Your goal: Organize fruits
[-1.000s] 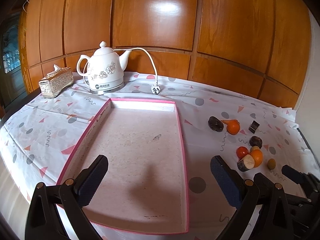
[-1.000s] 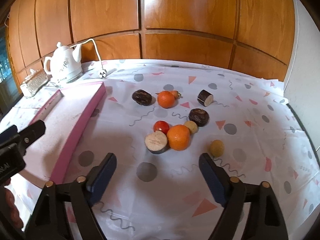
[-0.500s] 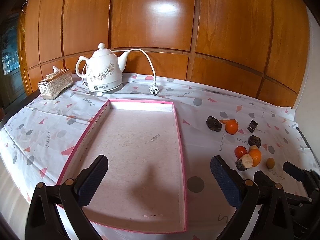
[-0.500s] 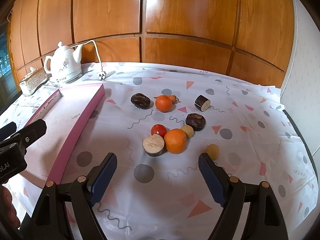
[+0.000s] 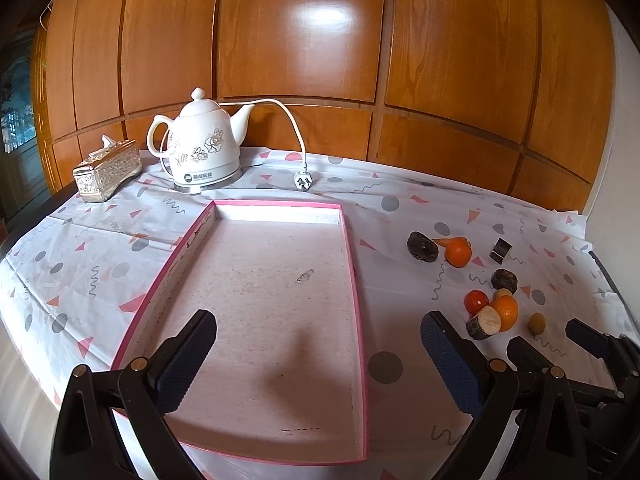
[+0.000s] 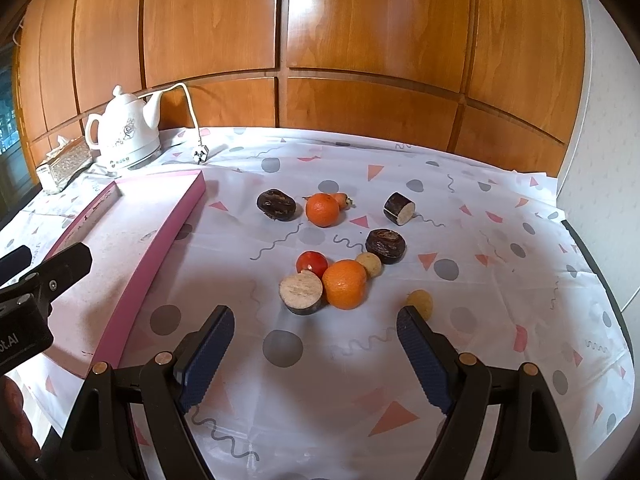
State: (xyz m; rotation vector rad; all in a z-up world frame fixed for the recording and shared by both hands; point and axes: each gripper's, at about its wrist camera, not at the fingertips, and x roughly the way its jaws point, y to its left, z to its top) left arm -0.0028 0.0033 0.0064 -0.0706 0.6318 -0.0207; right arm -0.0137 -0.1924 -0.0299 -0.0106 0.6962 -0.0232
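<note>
Both claws gape wide and hold nothing: the left claw [image 5: 318,354] hangs over the pink tray [image 5: 352,248], the right claw [image 6: 314,346] has the fruit pile [image 6: 344,284] at twelve o'clock.

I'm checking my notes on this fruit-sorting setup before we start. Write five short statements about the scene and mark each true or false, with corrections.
1. The pink tray has no fruit in it. True.
2. The right gripper is closed on an orange. False: its jaws stand open with nothing between them, short of the near orange.
3. The red tomato lies beside the cut dark-skinned piece. True.
4. The white kettle stands inside the tray. False: it stands on the tablecloth beyond the tray's far end.
5. The left gripper holds a fruit. False: it is open and empty, over the tray.
</note>
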